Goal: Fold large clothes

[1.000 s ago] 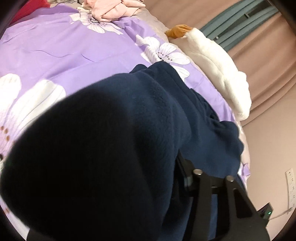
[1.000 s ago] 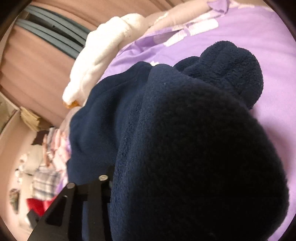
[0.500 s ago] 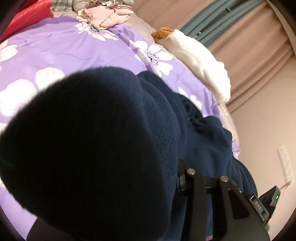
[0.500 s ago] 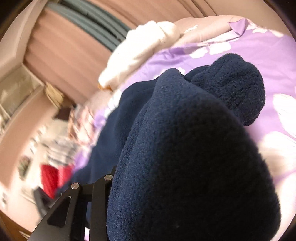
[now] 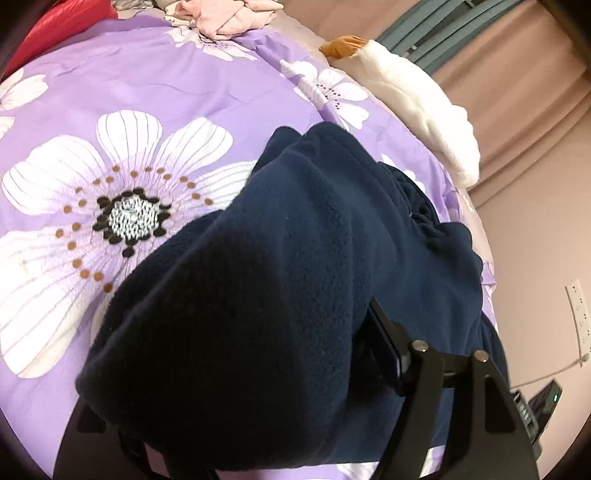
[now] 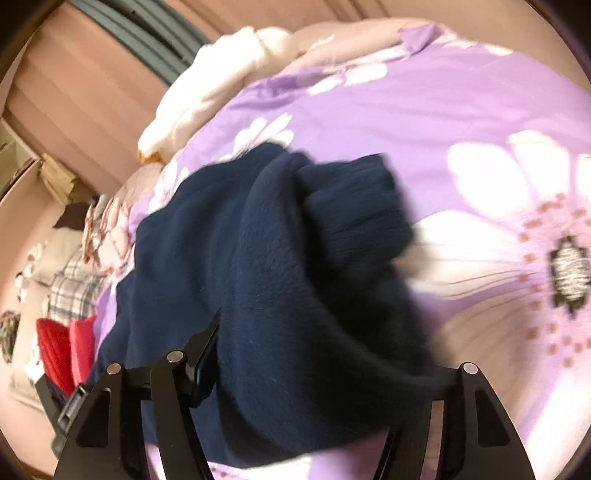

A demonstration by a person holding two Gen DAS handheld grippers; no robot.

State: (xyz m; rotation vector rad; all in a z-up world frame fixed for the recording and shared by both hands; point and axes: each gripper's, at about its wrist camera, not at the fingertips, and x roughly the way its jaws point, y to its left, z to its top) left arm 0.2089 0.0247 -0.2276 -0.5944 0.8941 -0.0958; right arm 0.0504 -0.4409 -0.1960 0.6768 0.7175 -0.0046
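Note:
A dark navy fleece garment (image 5: 295,280) lies bunched on a purple bedspread with big white flowers (image 5: 122,122). My left gripper (image 5: 306,354) is shut on a thick fold of the fleece, which drapes over and hides the fingers. In the right wrist view the same navy fleece (image 6: 280,273) hangs over my right gripper (image 6: 295,373), with a ribbed cuff (image 6: 354,206) pointing away. The right jaws stand spread wide, with fleece lying between them. The bedspread (image 6: 461,110) fills the right side of that view.
A white fluffy blanket (image 5: 417,110) lies along the far edge of the bed by the pink curtain. Pink clothes (image 5: 225,18) and a red item (image 5: 55,26) sit at the far end. A wall socket (image 5: 578,310) is at the right. Plaid and red clothes (image 6: 70,306) lie left.
Both grippers have lowered the fleece toward the bed, so more of the bedspread shows. The right jaws have spread apart, and the fleece has slipped down over them.

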